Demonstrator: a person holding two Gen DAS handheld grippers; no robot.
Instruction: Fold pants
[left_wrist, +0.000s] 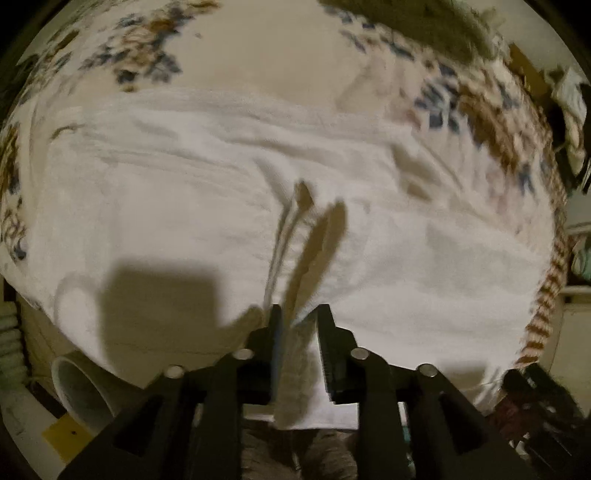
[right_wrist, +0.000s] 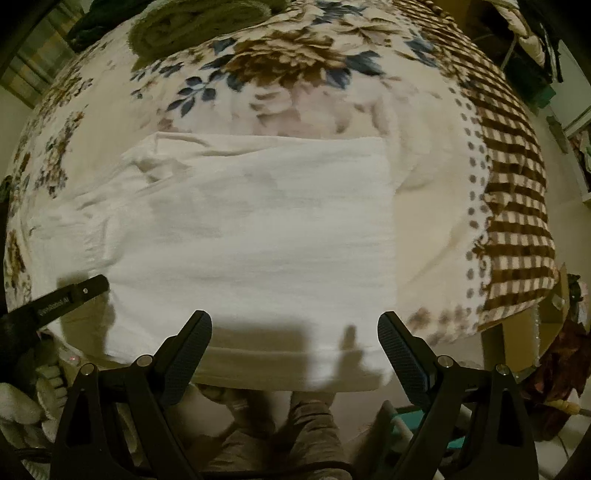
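Covering the bed is one floral blanket (right_wrist: 295, 74), and one pair of white pants (right_wrist: 251, 229) lies across it, reaching its near edge. One olive towel (right_wrist: 199, 26) sits at the far edge. The left hand-held gripper (left_wrist: 295, 325) pinches the pants' near hem; the right hand-held gripper (right_wrist: 294, 343) hovers wide open, empty, above that edge.

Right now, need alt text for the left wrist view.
The left gripper pinches a fold of the white pants at their near edge, lifting a ridge of cloth. The pants lie spread across a floral blanket, with the gripper's shadow on them.
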